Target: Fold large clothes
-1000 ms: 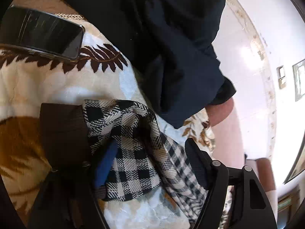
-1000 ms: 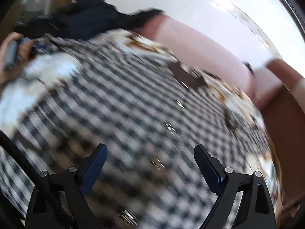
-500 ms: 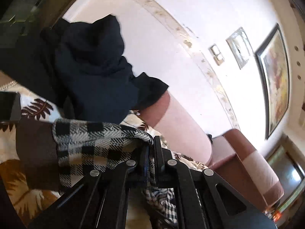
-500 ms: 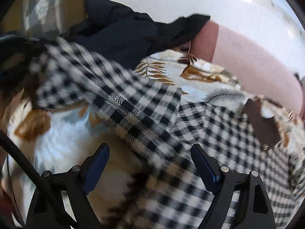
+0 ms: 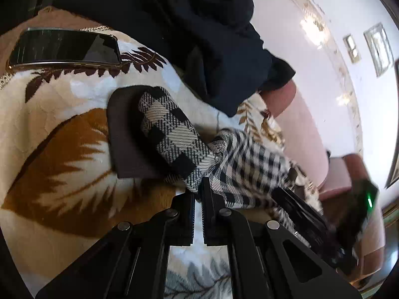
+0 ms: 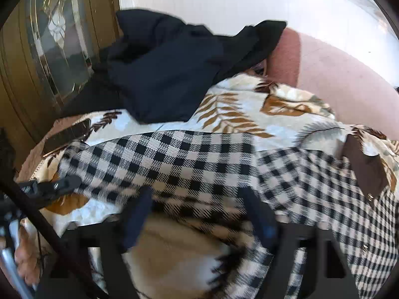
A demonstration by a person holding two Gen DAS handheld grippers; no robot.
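Observation:
A black-and-cream checked garment (image 6: 199, 164) with brown cuffs lies spread on a leaf-patterned blanket (image 5: 62, 149). My left gripper (image 5: 198, 189) is shut on the checked sleeve (image 5: 174, 144) near its brown cuff (image 5: 124, 134); it also shows at the left of the right wrist view (image 6: 49, 186). My right gripper (image 6: 199, 214) is open, low over the garment's near edge, with checked fabric between its blurred fingers (image 6: 137, 214). The right gripper shows blurred at the right of the left wrist view (image 5: 311, 224).
A dark navy garment (image 6: 169, 69) is heaped at the blanket's far side. A phone (image 5: 64, 47) lies on the blanket near the left. A pink sofa back (image 6: 336, 74) and white wall stand behind; a wooden glass door (image 6: 49, 49) is left.
My left gripper shut on the checked sleeve and has drawn it sideways, stretching it out. My right gripper stayed open and dropped towards the garment's near edge.

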